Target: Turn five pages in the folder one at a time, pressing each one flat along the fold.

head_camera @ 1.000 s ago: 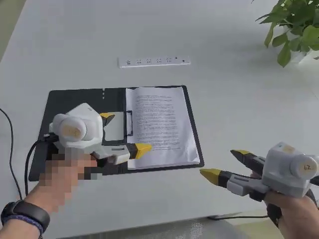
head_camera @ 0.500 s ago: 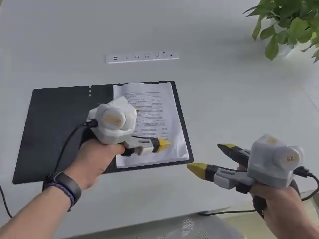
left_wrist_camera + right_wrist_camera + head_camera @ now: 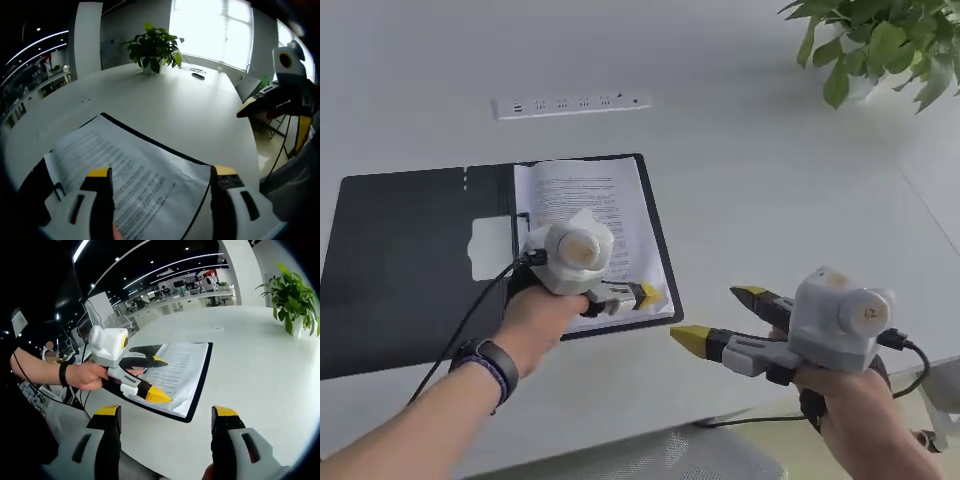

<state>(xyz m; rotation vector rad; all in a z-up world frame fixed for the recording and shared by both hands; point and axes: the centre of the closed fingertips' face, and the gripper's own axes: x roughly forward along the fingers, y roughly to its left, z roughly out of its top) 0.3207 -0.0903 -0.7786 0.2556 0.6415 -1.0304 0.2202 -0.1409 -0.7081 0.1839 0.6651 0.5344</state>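
Note:
The black folder (image 3: 410,270) lies open on the white table, with a stack of printed pages (image 3: 582,205) on its right half. My left gripper (image 3: 638,286) hovers open over the lower right corner of the pages (image 3: 125,170); in its own view the left gripper (image 3: 162,172) has nothing between its yellow-tipped jaws. My right gripper (image 3: 720,316) stands open to the right of the folder, near the table's front edge, off the paper. In the right gripper view, the right gripper (image 3: 166,411) points at the left gripper (image 3: 158,378) and the folder (image 3: 200,380).
A white power strip (image 3: 568,103) lies beyond the folder. A potted plant (image 3: 880,45) stands at the far right. A black cable (image 3: 470,315) trails from the left gripper over the folder's left cover. The table's front edge (image 3: 620,425) is close below both hands.
My left gripper has moved right, from over the folder's spine and left cover to the pages' lower right corner. The right gripper has stayed beside the folder. The head camera has shifted.

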